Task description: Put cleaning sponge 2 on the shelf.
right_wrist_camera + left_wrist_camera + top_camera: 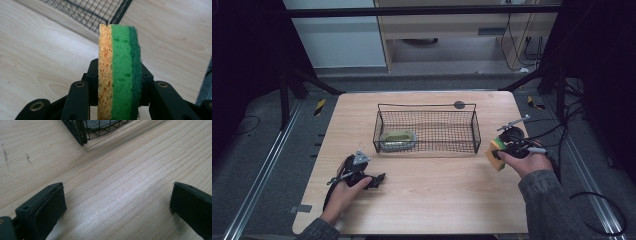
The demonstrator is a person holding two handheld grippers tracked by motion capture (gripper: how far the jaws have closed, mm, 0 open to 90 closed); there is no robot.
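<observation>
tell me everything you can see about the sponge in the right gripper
The layered sponge has three bands: porous yellow-orange foam, bright green foam, and a darker green scouring layer. It stands on edge, clamped between the black jaws of the right gripper, which press its flat faces. In the high view it is held just past the right end of the black wire basket, not touching it.

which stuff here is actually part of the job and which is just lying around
Part of the job:
- sponge, layered orange and green, clamped on edge in the right gripper
- wire basket, just ahead of it, already holding another sponge

Just lying about:
- left gripper, jaws open over bare table
- round dark mark beyond the basket
- cables off the right edge
</observation>
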